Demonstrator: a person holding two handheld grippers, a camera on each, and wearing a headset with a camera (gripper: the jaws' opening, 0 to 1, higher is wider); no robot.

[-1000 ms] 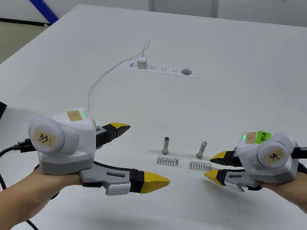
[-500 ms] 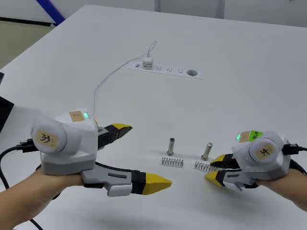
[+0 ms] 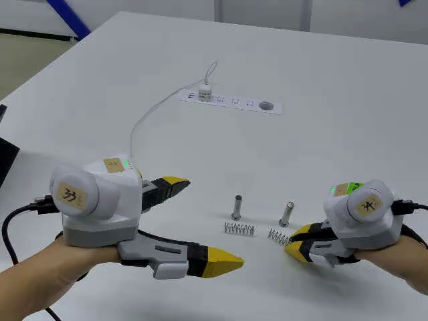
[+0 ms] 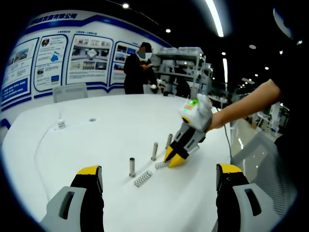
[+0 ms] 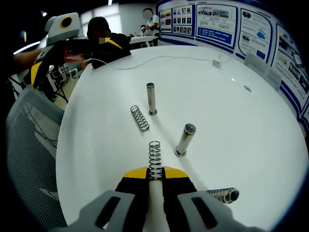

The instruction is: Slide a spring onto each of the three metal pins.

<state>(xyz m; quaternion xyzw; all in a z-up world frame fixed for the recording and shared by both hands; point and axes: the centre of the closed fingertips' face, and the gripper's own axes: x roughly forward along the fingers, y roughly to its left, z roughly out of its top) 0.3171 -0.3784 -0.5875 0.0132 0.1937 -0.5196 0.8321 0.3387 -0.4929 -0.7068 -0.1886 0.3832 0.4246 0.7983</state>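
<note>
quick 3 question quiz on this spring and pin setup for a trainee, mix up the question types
1. True or false: the left gripper is shut on a spring.
2. What is the right gripper clamped on? A) a standing pin B) a spring C) the white cable
3. Fill in: in the head view, ___ bare pins stand upright on the table.

Key: 1 false, its jaws are wide open and hold nothing. 2 B, the spring sticks out from between the shut tips. 3 two.
</note>
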